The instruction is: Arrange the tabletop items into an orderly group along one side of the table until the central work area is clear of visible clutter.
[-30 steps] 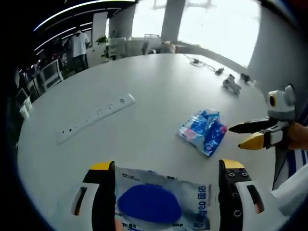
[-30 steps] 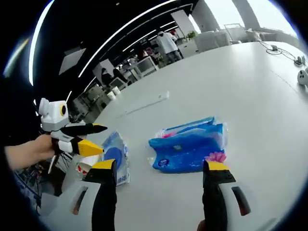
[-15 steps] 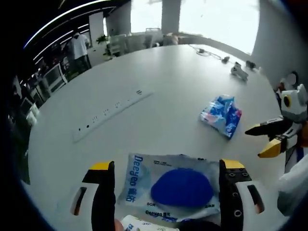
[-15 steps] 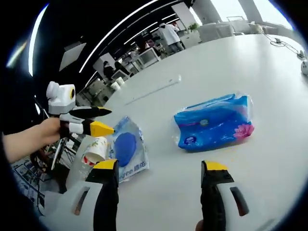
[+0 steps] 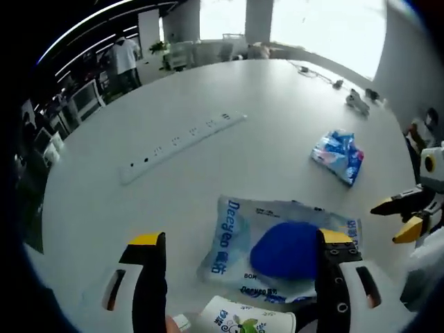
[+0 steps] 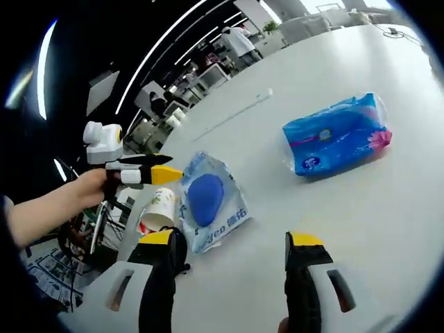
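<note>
Right now the wipes pack with the blue lid (image 5: 281, 248) lies flat on my white table (image 5: 208, 180), just ahead of my left gripper (image 5: 239, 277), whose jaws stand apart around nothing. Beside it a paper cup (image 6: 157, 209) lies on its side. Farther out sit a blue tissue pack (image 6: 338, 134) and a power strip (image 5: 182, 139). My right gripper (image 6: 229, 277) hovers with jaws apart, holding nothing.

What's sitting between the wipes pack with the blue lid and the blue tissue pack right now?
Nothing: in the right gripper view, bare white table separates the wipes pack from the blue tissue pack. The left gripper view shows the same gap.
</note>
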{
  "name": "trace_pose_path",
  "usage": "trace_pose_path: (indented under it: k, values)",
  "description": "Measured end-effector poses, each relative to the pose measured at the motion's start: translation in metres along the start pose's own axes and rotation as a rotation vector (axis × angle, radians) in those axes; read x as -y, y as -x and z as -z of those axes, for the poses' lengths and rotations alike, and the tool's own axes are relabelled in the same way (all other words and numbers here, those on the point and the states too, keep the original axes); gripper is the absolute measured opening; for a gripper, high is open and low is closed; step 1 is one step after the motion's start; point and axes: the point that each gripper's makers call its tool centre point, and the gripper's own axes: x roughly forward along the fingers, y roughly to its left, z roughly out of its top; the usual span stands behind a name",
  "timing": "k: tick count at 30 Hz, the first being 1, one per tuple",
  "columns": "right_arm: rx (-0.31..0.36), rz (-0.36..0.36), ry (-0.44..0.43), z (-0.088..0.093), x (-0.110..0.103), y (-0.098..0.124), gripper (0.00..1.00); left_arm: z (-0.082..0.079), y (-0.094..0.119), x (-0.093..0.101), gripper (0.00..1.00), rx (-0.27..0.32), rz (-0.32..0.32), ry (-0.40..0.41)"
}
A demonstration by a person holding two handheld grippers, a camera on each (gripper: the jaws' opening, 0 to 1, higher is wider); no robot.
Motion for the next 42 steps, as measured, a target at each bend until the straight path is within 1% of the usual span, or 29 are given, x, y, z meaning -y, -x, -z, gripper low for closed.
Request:
trace_pose_path:
  k: [4, 8, 9, 10, 11, 12, 16, 19, 21, 25, 27, 29, 34, 35, 36, 37, 39, 40, 42]
  values:
    - [-0.008, -0.014, -0.059, 0.010, -0.005, -0.002, 0.59, 0.002, -0.002, -0.007, 0.85, 0.004, -0.002, 0.022]
    - [-0.030, -0.021, -0.084, 0.020, -0.009, -0.007, 0.57, 0.006, -0.005, -0.009, 0.83, -0.008, 0.008, 0.021]
    - [-0.030, -0.022, -0.093, 0.021, -0.010, -0.008, 0.55, 0.007, -0.006, -0.009, 0.79, -0.013, 0.012, 0.014]
    - [-0.029, -0.026, -0.104, 0.022, -0.012, -0.008, 0.53, 0.011, -0.008, -0.010, 0.77, -0.033, 0.012, -0.013]
    - [-0.028, -0.030, -0.112, 0.022, -0.013, -0.008, 0.52, 0.014, -0.008, -0.011, 0.75, -0.048, 0.007, -0.034]
    - [-0.030, -0.041, -0.130, 0.023, -0.016, -0.009, 0.52, 0.016, -0.011, -0.011, 0.75, -0.046, 0.004, -0.041]
    - [-0.036, -0.059, -0.150, 0.025, -0.022, -0.013, 0.52, 0.018, -0.015, -0.011, 0.74, -0.043, 0.022, -0.003]
    - [-0.046, -0.069, -0.164, 0.029, -0.027, -0.017, 0.52, 0.018, -0.018, -0.011, 0.70, -0.035, 0.031, 0.028]
    - [-0.049, -0.083, -0.185, 0.030, -0.032, -0.019, 0.52, 0.020, -0.022, -0.010, 0.66, -0.042, 0.045, 0.056]
    - [-0.058, -0.094, -0.174, 0.033, -0.040, -0.025, 0.51, 0.022, -0.026, -0.010, 0.64, -0.044, 0.037, 0.056]
    - [-0.061, -0.101, -0.163, 0.034, -0.042, -0.026, 0.50, 0.020, -0.027, -0.010, 0.61, -0.033, 0.033, 0.068]
    - [-0.064, -0.103, -0.173, 0.035, -0.042, -0.028, 0.48, 0.019, -0.029, -0.010, 0.60, -0.026, 0.032, 0.081]
    - [-0.063, -0.103, -0.191, 0.035, -0.042, -0.032, 0.43, 0.025, -0.032, -0.011, 0.52, -0.047, 0.031, 0.080]
    - [-0.061, -0.107, -0.195, 0.035, -0.042, -0.032, 0.42, 0.025, -0.033, -0.010, 0.50, -0.045, 0.035, 0.087]
    - [-0.062, -0.128, -0.218, 0.035, -0.044, -0.034, 0.41, 0.025, -0.033, -0.010, 0.49, -0.047, 0.037, 0.095]
    - [-0.062, -0.128, -0.229, 0.035, -0.043, -0.034, 0.41, 0.025, -0.033, -0.009, 0.48, -0.048, 0.039, 0.098]
    - [-0.059, -0.123, -0.221, 0.035, -0.042, -0.034, 0.34, 0.024, -0.033, -0.010, 0.45, -0.044, 0.035, 0.092]
    - [-0.058, -0.121, -0.214, 0.035, -0.041, -0.035, 0.27, 0.024, -0.033, -0.010, 0.41, -0.043, 0.038, 0.086]
    - [-0.056, -0.114, -0.222, 0.035, -0.039, -0.035, 0.17, 0.022, -0.032, -0.011, 0.30, -0.042, 0.029, 0.060]
